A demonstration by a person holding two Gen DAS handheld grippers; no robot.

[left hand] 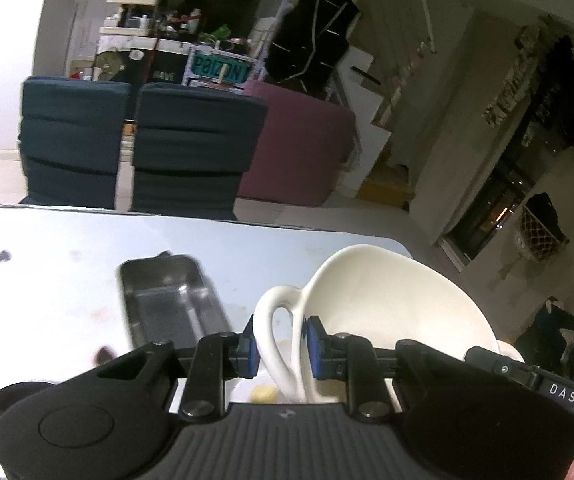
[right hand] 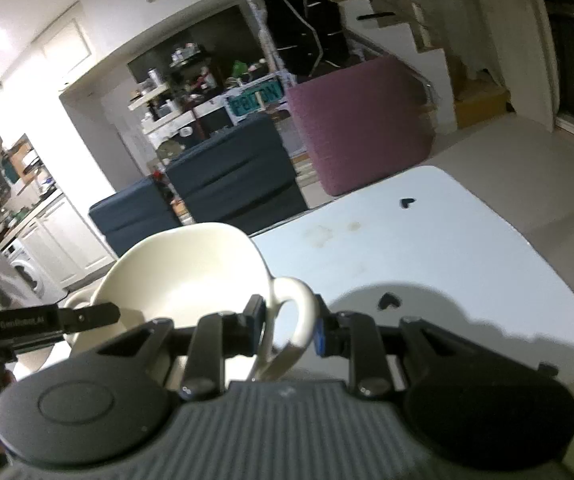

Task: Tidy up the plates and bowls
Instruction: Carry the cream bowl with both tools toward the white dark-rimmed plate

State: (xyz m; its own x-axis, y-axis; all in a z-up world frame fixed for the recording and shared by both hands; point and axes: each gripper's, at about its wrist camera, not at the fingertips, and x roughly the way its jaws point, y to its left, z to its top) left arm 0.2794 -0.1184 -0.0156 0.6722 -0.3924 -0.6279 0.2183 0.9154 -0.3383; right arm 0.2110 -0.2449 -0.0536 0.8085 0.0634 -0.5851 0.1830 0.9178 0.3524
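A large cream bowl (left hand: 391,304) with a loop handle on each side hangs above the white table (left hand: 47,288). In the left wrist view my left gripper (left hand: 281,342) is shut on the bowl's left handle (left hand: 275,320), blue pads pressing both sides. From the right wrist camera the same bowl (right hand: 191,272) shows at centre left, and my right gripper (right hand: 289,326) is shut on its right handle (right hand: 299,308). The other gripper's black body (right hand: 43,322) appears at the left edge there. The bowl looks empty inside.
A rectangular steel tray (left hand: 171,300) lies on the table left of the bowl. Small dark specks (right hand: 407,203) and stains mark the tabletop. Two dark blue chairs (left hand: 135,144) stand at the table's far edge, a mauve box (left hand: 299,144) behind them, cluttered shelves beyond.
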